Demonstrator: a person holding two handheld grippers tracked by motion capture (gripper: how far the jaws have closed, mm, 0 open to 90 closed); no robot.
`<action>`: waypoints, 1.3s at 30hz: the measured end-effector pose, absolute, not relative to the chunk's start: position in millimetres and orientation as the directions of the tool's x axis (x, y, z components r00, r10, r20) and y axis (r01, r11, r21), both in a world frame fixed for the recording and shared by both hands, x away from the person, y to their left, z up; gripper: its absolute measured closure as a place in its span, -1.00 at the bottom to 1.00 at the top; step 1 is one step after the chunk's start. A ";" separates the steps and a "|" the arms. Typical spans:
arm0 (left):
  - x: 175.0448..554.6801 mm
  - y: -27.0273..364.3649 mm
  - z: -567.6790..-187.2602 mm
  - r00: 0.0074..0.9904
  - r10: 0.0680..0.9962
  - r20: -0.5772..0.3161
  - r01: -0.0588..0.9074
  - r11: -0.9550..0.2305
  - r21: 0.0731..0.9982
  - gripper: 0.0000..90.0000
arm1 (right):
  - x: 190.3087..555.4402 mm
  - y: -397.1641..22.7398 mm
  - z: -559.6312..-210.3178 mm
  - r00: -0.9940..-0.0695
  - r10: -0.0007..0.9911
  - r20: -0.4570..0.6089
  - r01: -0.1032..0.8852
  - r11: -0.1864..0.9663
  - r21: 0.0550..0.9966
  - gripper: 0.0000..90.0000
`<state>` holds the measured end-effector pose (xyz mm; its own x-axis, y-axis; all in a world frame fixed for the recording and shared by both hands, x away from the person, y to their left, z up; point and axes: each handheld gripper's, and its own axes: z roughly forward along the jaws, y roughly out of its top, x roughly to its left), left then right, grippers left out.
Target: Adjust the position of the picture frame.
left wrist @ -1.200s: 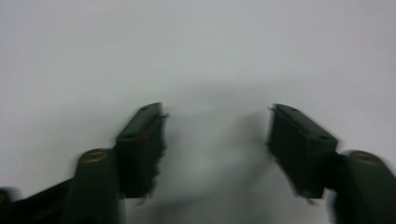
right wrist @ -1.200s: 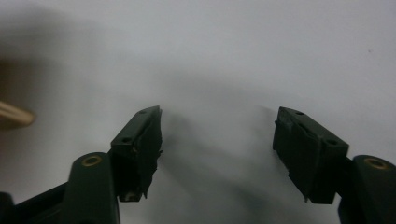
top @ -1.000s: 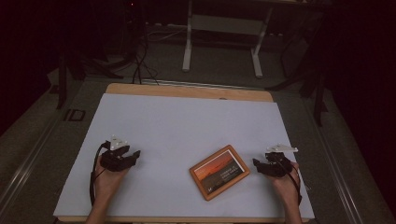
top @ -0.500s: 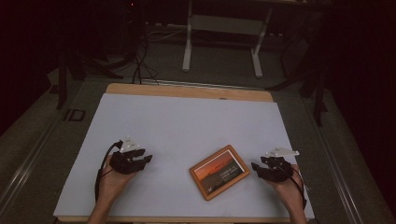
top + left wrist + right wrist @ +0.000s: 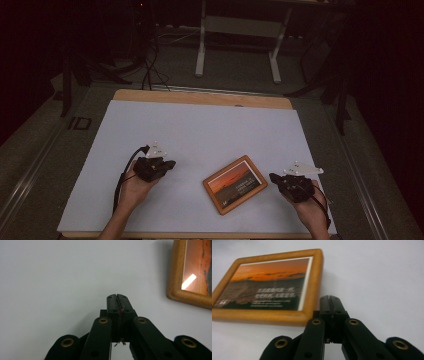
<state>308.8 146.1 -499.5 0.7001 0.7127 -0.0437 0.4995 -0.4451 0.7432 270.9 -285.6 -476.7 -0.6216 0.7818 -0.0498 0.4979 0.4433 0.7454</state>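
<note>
A wooden picture frame [image 5: 235,184] with an orange sunset print lies flat on the white table top [image 5: 200,130], near the front edge. My left gripper [image 5: 172,163] hovers to its left, tips pointing at it. In the left gripper view the jaws [image 5: 117,296] are pressed together with nothing between them, and the frame's corner [image 5: 175,277] sits at the upper right. My right gripper [image 5: 272,176] sits just right of the frame. Its jaws [image 5: 329,298] are shut and empty, close to the frame's edge [image 5: 312,285]. Both pairs of jaws have just been closing.
A strip of wooden table edge [image 5: 200,96] shows along the far side. Beyond it stand a white desk frame [image 5: 237,45] and cables [image 5: 150,65] on the dark floor. Each gripper trails a black cable over the person's wrist.
The left hand has moved right, toward the picture frame. The right hand has shifted slightly toward the table's near edge. The frame has not moved.
</note>
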 end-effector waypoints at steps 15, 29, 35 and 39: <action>324.8 86.0 -510.2 0.788 0.614 -0.034 0.448 -0.535 0.717 0.99 | 247.3 -278.0 -493.4 -0.669 0.743 -0.026 0.512 0.486 0.708 1.00; 320.0 53.0 -527.9 0.863 0.499 -0.082 0.426 -0.631 0.648 1.00 | 251.1 -274.0 -501.3 -0.667 0.744 -0.036 0.532 0.509 0.677 1.00; 305.3 41.4 -531.1 0.890 0.441 -0.118 0.406 -0.646 0.647 1.00 | 261.1 -279.0 -501.6 -0.642 0.765 -0.043 0.551 0.500 0.669 1.00; 298.1 31.2 -532.6 0.909 0.393 -0.139 0.382 -0.655 0.652 0.99 | 268.8 -281.3 -503.9 -0.624 0.780 -0.038 0.569 0.488 0.662 1.00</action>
<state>298.1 31.2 -532.6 0.9092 0.3926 -0.1388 0.3823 -0.6547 0.6521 268.8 -281.3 -503.9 -0.6245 0.7801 -0.0380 0.5692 0.4879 0.6618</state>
